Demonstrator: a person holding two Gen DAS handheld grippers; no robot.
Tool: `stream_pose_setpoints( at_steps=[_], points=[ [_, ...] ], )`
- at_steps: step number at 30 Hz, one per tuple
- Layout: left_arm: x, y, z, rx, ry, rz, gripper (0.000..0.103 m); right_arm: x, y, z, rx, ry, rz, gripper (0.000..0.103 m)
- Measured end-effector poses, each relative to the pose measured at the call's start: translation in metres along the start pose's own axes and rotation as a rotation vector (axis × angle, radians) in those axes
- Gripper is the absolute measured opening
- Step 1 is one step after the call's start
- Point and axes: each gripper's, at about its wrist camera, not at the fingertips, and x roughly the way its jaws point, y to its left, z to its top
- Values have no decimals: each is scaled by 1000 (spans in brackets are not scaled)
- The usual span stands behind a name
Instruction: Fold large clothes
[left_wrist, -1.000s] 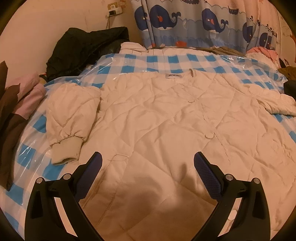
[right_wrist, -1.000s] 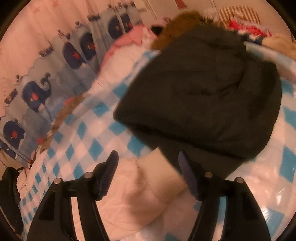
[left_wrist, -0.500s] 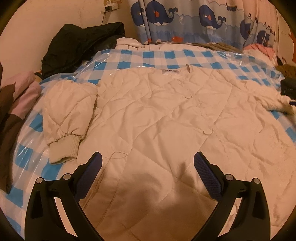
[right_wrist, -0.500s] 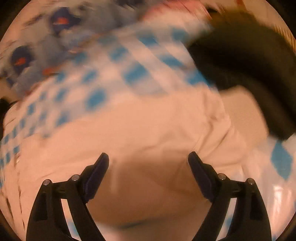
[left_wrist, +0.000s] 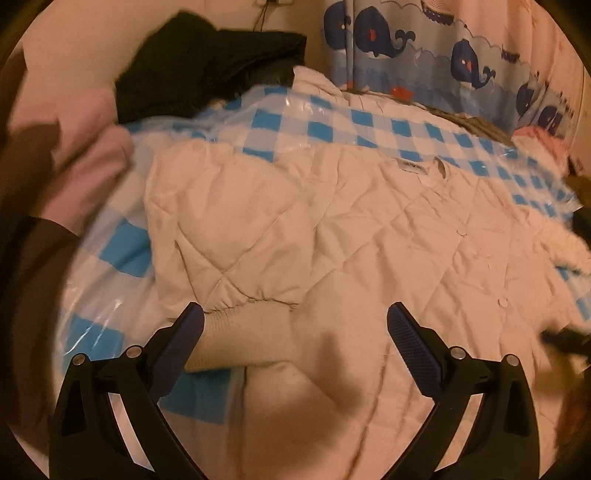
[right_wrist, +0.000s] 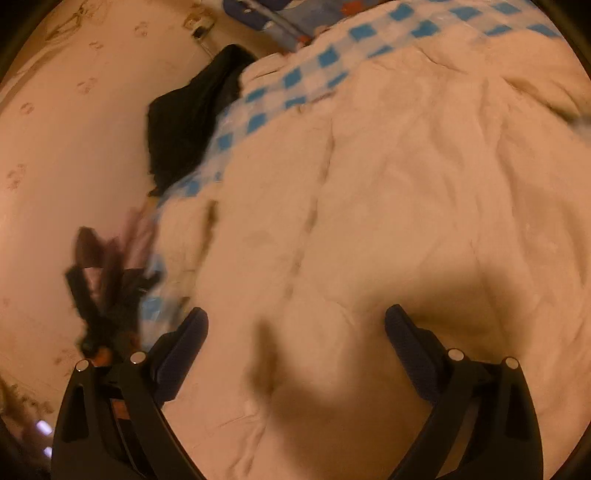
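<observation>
One cream quilted jacket (left_wrist: 332, 229) lies spread across the middle of the left wrist frame on a blue-and-white checked cover (left_wrist: 369, 125). A small white label (left_wrist: 415, 167) sits at its collar in the upper right; the writing on it is too blurred to read. Two round buttons show on the front. One folded sleeve ends in a ribbed cuff (left_wrist: 243, 339) at lower centre. The left gripper (left_wrist: 295, 328) stands wide open over that cuff, gripping nothing. The right gripper (right_wrist: 295, 328) has just been opening; its jaws are spread wide above the jacket with nothing between the pads. One black garment (left_wrist: 207, 62) lies upper left, and a whale-print curtain (left_wrist: 424, 48) hangs upper right.
</observation>
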Motion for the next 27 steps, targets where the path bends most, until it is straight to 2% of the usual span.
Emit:
stream_pose_setpoints(
  at_steps=[3,6,8,9,11,12,13,16,19,22,24,27],
  points=[
    [21,15,0,23,45,-48,95,6,-4,2,-13,-8,4,94],
    [45,10,-11,115,101,20,95,0,-11,2,14,-9,37,94],
    [57,11,-16,121,124,36,76,-2,-8,0,4,-8,30,95],
    [64,16,-17,96,141,33,56,0,-5,-2,-4,-8,22,95],
    [72,28,-16,15,136,3,44,0,-4,-2,-11,-9,15,95],
    [73,31,-14,-4,137,-4,30,-2,-4,-3,-11,-9,15,95],
    [74,31,-12,-2,135,10,27,-5,-6,-4,-11,-10,16,95],
    [64,20,-3,40,103,72,21,-6,-6,-5,-11,-9,16,95],
    [25,9,23,82,0,119,20,-7,-7,-5,-8,-10,20,95],
    [-28,0,72,167,-97,182,20,-6,-7,-5,-9,-9,20,95],
    [-52,10,110,138,-99,162,20,-5,-7,-5,-9,-10,19,95],
    [-76,36,165,39,-95,107,20,-4,-7,-5,-11,-10,19,95]
  ],
)
